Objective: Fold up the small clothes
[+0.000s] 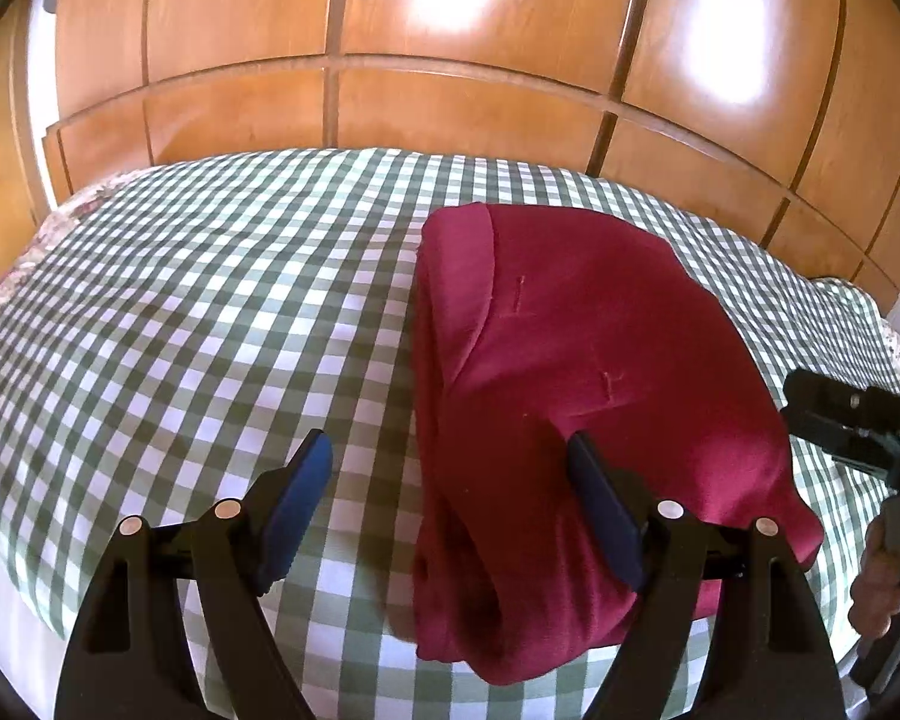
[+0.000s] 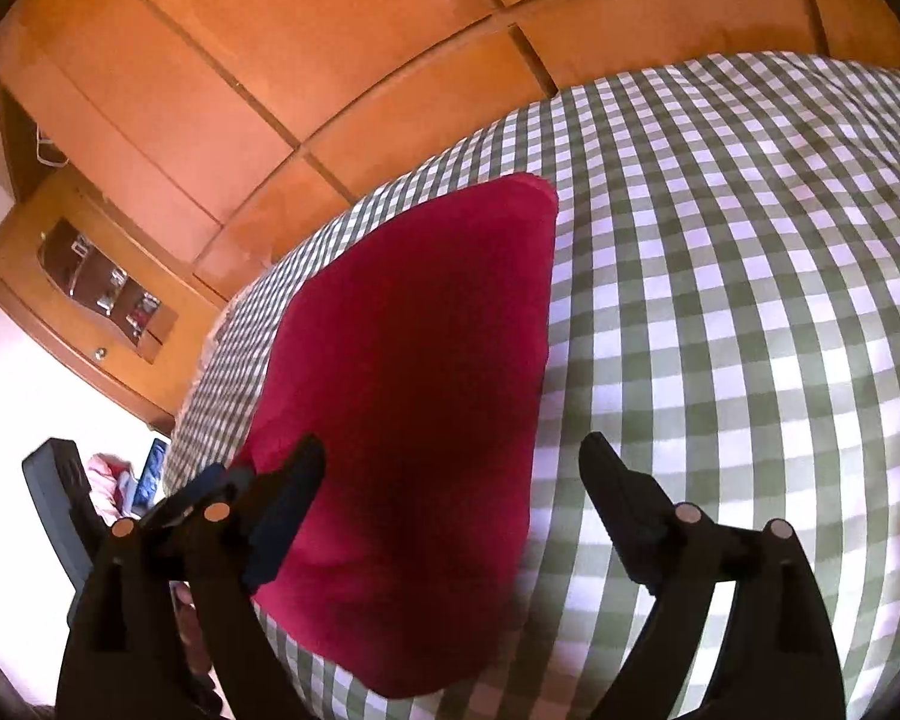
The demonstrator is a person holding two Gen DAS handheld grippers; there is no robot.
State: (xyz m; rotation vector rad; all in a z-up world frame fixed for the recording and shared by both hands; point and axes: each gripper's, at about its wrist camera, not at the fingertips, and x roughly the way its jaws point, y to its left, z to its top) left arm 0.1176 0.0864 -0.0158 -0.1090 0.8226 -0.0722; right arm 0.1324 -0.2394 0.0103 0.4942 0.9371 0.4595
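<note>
checked bedcover [image 1: 180, 300] | red garment [image 1: 570, 360] near edge hidden | claws apart

My left gripper [image 1: 450, 480], black-armed with blue pads, stands with its jaws wide apart and nothing pressed between them; the folded dark red knit garment [image 1: 576, 372] lies on the green-and-white checked bedspread [image 1: 210, 300], its left edge running between my fingers, the right blue pad [image 1: 606, 516] over the red cloth and the left one over bare checks. At the right edge my other black gripper [image 1: 858, 426] pokes in beside the garment, a hand [image 1: 879, 588] below it; glossy orange-brown wooden panels [image 1: 450, 60] rise behind the bed.
</note>
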